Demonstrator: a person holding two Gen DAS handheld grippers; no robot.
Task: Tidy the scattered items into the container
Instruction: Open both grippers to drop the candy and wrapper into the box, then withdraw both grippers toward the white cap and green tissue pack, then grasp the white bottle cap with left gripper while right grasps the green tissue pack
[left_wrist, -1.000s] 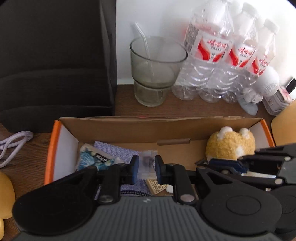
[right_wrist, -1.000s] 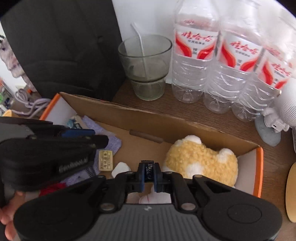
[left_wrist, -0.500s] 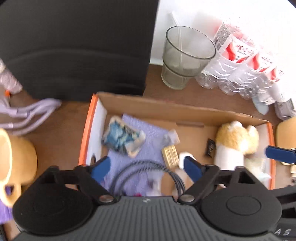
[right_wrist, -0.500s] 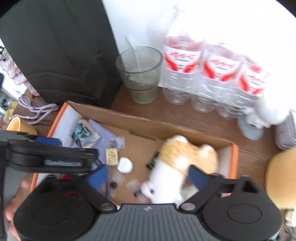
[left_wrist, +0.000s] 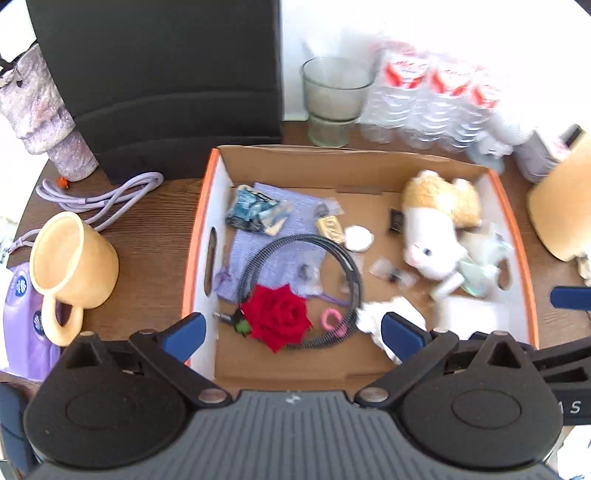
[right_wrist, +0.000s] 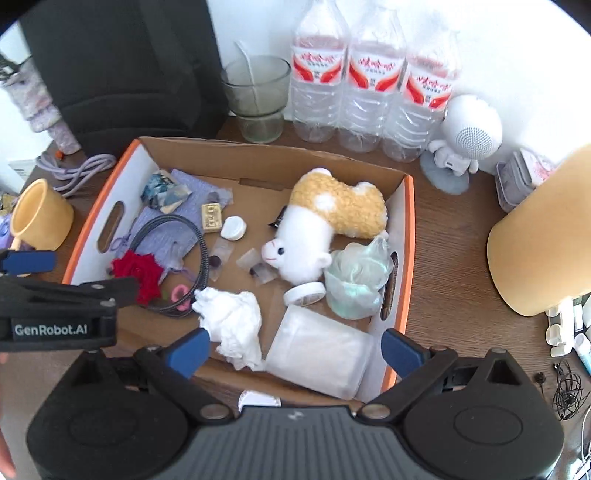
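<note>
Hovering above the near edge of the cardboard box (left_wrist: 369, 162), the left gripper (left_wrist: 291, 332) looks down into it with its blue-tipped fingers spread wide and nothing between them. The right gripper (right_wrist: 295, 349) hangs over the box's near right part in much the same pose, jaws wide apart and empty, tilted down toward the contents. In the right wrist view the left gripper shows at the left edge, beside the box's left wall.

Inside the box lie the plush toy (right_wrist: 325, 225) toward the far right, a red rose (left_wrist: 277, 319) near the front left, and a coiled black cable (left_wrist: 299, 288) looped on a lilac cloth (left_wrist: 273, 236). A crumpled white tissue (right_wrist: 232, 325) sits at the front, just beside a frosted plastic jar (right_wrist: 321, 358) lying on its side. A pale green bag (right_wrist: 358, 280) rests against the right wall.

Outside the box, on the wooden table (right_wrist: 450, 258), a yellow mug (left_wrist: 70, 262) lies tipped on its side to the left, three water bottles (right_wrist: 369, 81) stand behind, and a glass (right_wrist: 256, 99) stands beside them.
</note>
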